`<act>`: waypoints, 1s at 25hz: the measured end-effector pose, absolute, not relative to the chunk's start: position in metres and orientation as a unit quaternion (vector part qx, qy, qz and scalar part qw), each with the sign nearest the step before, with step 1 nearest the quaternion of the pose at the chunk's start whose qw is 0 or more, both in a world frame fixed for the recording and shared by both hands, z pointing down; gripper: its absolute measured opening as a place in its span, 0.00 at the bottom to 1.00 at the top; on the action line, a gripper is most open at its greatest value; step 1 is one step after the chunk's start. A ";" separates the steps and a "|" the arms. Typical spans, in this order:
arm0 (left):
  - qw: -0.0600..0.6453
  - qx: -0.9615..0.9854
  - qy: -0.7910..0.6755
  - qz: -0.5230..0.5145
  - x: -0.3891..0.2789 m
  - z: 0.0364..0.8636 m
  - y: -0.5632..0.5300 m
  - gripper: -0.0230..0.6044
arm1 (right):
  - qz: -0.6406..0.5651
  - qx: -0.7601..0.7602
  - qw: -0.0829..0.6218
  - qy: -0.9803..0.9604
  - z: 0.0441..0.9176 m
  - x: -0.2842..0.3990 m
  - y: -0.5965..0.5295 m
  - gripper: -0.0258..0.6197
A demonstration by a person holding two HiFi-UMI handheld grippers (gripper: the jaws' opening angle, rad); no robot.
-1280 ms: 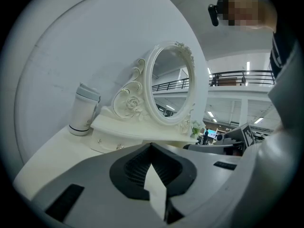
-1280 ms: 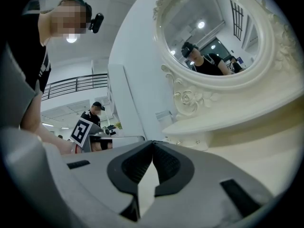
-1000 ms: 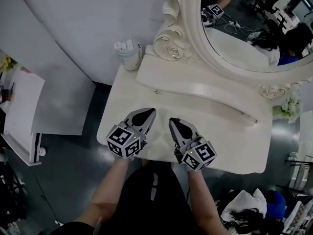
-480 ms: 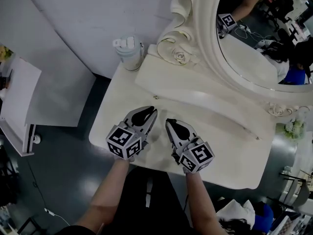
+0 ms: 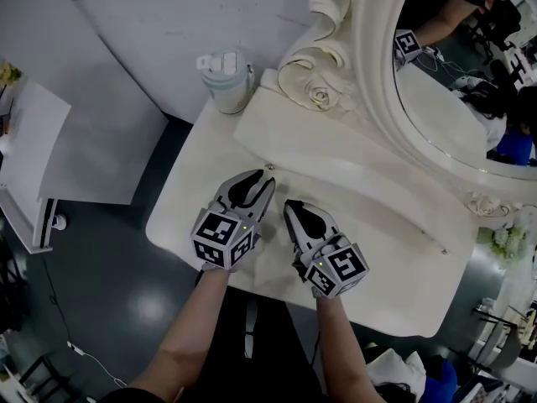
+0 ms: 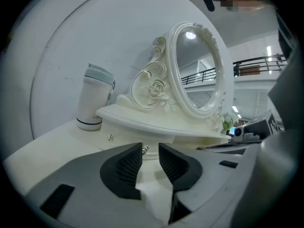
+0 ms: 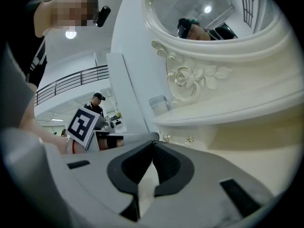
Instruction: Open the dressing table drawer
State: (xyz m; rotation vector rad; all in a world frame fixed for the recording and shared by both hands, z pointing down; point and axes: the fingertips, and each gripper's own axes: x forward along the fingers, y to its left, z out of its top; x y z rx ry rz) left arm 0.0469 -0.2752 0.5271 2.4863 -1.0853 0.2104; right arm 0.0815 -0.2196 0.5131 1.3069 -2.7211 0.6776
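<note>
Glossy cream tabletop (image 5: 382, 233) | carved-rose oval mirror frame (image 5: 377, 99) | small round drawer knob (image 5: 269, 167)

White wall (image 5: 151, 23) runs plain behind the dressing table (image 5: 394, 259). Floor (image 5: 109, 284) is dark & glossy, w/ a soft patch of glare off the table's front-left corner. Over on the left there's a white unit (image 5: 29, 158) on a small caster (image 5: 57, 222), prob. a side cabinet, edge-on so hard to say. Thin cable (image 5: 84, 355) trails across the floor, bottom left. Left gripper view: tall white hall, dark balcony railing (image 6: 256, 65) up top, strip light (image 6: 269, 50) on. Right gripper view: another railing (image 7: 71, 82), round lamp (image 7: 70, 33) glowing.
</note>
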 end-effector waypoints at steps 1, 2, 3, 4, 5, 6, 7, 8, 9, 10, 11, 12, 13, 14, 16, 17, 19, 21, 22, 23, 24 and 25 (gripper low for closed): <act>0.211 0.891 -0.394 0.083 0.048 0.530 -0.278 0.23 | 0.220 0.422 0.023 -0.879 0.514 0.082 -0.220 0.05; 0.211 0.888 -0.398 0.091 0.049 0.533 -0.280 0.25 | 0.222 0.422 0.023 -0.879 0.515 0.083 -0.220 0.04; 0.211 0.885 -0.402 0.101 0.050 0.535 -0.282 0.25 | 0.223 0.422 0.023 -0.878 0.516 0.084 -0.220 0.04; 0.209 0.883 -0.406 0.110 0.050 0.538 -0.284 0.25 | 0.223 0.422 0.023 -0.878 0.517 0.085 -0.220 0.04; 0.207 0.880 -0.412 0.118 0.051 0.540 -0.286 0.25 | 0.224 0.422 0.023 -0.878 0.518 0.086 -0.221 0.04; 0.207 0.876 -0.417 0.124 0.052 0.542 -0.289 0.25 | 0.224 0.422 0.023 -0.878 0.519 0.087 -0.221 0.04; 0.209 0.873 -0.422 0.128 0.052 0.544 -0.291 0.25 | 0.224 0.423 0.021 -0.878 0.520 0.088 -0.222 0.05; 0.211 0.870 -0.427 0.131 0.053 0.545 -0.293 0.25 | 0.226 0.425 0.020 -0.876 0.521 0.090 -0.222 0.04; 0.212 0.867 -0.430 0.134 0.054 0.546 -0.295 0.25 | 0.227 0.427 0.018 -0.875 0.522 0.092 -0.222 0.04; 0.213 0.865 -0.432 0.138 0.056 0.547 -0.296 0.25 | 0.229 0.429 0.016 -0.874 0.522 0.094 -0.222 0.04; 0.213 0.864 -0.434 0.144 0.056 0.548 -0.297 0.25 | 0.231 0.430 0.015 -0.873 0.523 0.095 -0.222 0.04; 0.213 0.862 -0.436 0.150 0.057 0.549 -0.299 0.25 | 0.231 0.430 0.013 -0.872 0.524 0.096 -0.221 0.05; 0.214 0.860 -0.437 0.156 0.057 0.550 -0.300 0.25 | 0.232 0.431 0.012 -0.872 0.524 0.097 -0.221 0.05; 0.213 0.859 -0.438 0.159 0.057 0.551 -0.301 0.25 | 0.233 0.431 0.010 -0.872 0.524 0.098 -0.221 0.04; 0.214 0.858 -0.440 0.156 0.058 0.551 -0.303 0.21 | 0.234 0.433 0.007 -0.871 0.524 0.099 -0.221 0.04; 0.215 0.858 -0.441 0.153 0.059 0.551 -0.304 0.21 | 0.235 0.433 0.006 -0.870 0.524 0.100 -0.221 0.04; 0.216 0.858 -0.441 0.151 0.060 0.550 -0.305 0.21 | 0.236 0.434 0.005 -0.870 0.524 0.101 -0.220 0.05; 0.218 0.858 -0.439 0.152 0.059 0.551 -0.304 0.21 | 0.237 0.434 0.004 -0.869 0.524 0.102 -0.219 0.05; 0.220 0.858 -0.437 0.153 0.059 0.551 -0.304 0.21 | 0.238 0.434 0.003 -0.869 0.524 0.102 -0.218 0.04; 0.223 0.859 -0.436 0.153 0.059 0.551 -0.304 0.20 | 0.239 0.435 0.002 -0.868 0.524 0.102 -0.218 0.04; 0.226 0.859 -0.434 0.153 0.059 0.551 -0.303 0.20 | 0.240 0.436 0.000 -0.868 0.524 0.102 -0.217 0.05; 0.228 0.859 -0.432 0.154 0.059 0.551 -0.303 0.20 | 0.241 0.437 -0.002 -0.867 0.524 0.103 -0.217 0.04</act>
